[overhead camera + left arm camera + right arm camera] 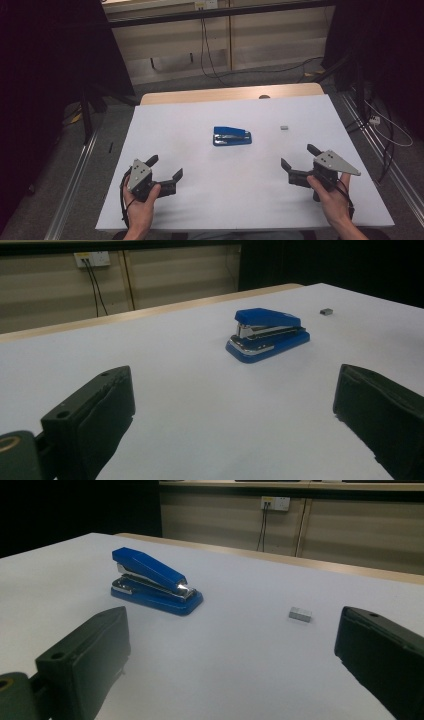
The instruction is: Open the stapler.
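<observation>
Here, going left to right across the white surface (200,200), I count two claws, one stapler and one small block of staples.

My left claw (165,167) sits near the front left of the surface, gripped in my left hand (142,202). Its two black jaws stand wide apart with nothing between them, only bare surface. In the left gripper view the left claw (232,405) looks toward the stapler, which lies well ahead and between the two jaws.

The one blue stapler (232,136) rests flat near the middle of the surface, well apart from both claws. It has a blue top and base with a bright metal strip between them, seen clearly in the left gripper view (267,333) and the right gripper view (155,581). It is closed and touched by nothing.

To the right of it, and a little farther back, lies the single grey staple block (284,128), small and on its own, near the stapler but not touching it. It also appears at (326,311) and at (300,613).

My right claw (297,157) is at the front right, held in my right hand (332,197). Its two jaws are likewise spread apart and empty; in the right gripper view the right claw (232,645) frames bare surface, with the staple block just ahead.
</observation>
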Demonstrator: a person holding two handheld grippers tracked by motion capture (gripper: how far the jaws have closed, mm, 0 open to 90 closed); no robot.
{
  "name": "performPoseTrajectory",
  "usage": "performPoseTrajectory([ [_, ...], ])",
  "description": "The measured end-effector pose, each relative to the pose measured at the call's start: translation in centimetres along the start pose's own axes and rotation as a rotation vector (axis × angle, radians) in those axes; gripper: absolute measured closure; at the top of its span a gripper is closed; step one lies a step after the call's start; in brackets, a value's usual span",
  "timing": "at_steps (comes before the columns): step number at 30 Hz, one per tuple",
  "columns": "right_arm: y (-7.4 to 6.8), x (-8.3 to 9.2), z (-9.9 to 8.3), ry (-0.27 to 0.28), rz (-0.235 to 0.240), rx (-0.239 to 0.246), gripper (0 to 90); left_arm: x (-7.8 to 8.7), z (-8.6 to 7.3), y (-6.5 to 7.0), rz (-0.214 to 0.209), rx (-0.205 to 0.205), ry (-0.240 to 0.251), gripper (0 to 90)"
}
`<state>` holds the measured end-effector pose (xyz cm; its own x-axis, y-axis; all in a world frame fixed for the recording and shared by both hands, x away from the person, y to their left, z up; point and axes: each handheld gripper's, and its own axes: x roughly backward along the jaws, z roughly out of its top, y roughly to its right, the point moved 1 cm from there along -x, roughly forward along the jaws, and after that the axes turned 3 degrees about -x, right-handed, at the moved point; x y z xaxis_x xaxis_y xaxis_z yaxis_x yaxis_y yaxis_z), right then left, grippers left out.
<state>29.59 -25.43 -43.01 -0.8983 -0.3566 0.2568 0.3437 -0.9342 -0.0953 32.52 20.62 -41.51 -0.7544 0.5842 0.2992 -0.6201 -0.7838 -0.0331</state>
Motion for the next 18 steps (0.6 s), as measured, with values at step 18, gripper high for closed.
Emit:
performPoseTrajectory([
  [18,0.2,-0.2,-0.2,-0.016,0.03,-0.008,0.8,-1.5,-0.3,-0.6,-0.006,0.046,-0.043,4.6],
])
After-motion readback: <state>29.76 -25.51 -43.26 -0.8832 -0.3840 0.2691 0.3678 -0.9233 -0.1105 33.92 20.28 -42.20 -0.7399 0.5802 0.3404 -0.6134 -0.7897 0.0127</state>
